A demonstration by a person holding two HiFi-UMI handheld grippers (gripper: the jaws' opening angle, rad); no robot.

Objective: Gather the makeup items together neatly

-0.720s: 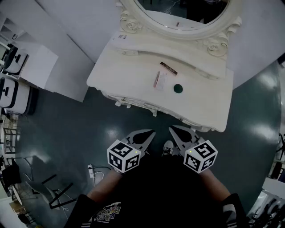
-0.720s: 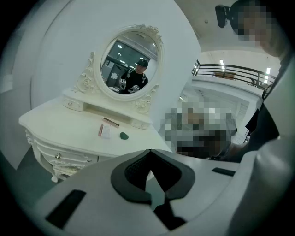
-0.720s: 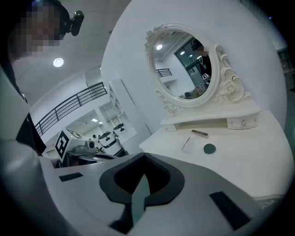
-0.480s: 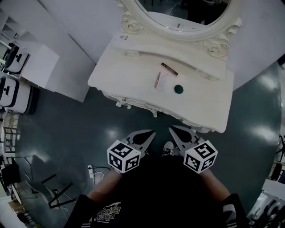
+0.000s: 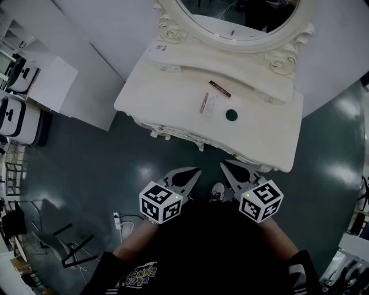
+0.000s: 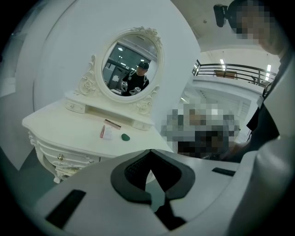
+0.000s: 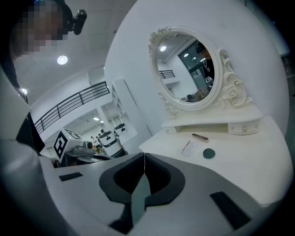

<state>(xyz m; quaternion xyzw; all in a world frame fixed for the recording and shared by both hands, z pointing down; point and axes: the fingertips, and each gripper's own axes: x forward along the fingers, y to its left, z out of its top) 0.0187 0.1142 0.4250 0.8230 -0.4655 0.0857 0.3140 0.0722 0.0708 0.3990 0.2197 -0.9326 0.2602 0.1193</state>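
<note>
I hold both tools low in the head view, well short of the vanity. The left gripper (image 5: 193,173) and right gripper (image 5: 228,169) each have their fingers clenched on nothing.

The makeup sits near the middle of the white surface (image 5: 161,92), up-frame from both tips and well apart from them, with dark floor (image 5: 115,167) between. It lies almost straight ahead of the gap between the grippers. The right one looks slightly nearer to the green round compact (image 5: 231,114).

To the compact's left lies a pink stick (image 5: 203,103), its long axis nearly up-and-down in frame with the top leaning right. A pale flat packet (image 5: 211,106) lies against its right side. Above them, a dark slim stick (image 5: 219,89) runs from upper left to lower right, near the shelf under the mirror (image 5: 230,17).

I judge that gathering has not begun. Reaching forward comes first.
</note>
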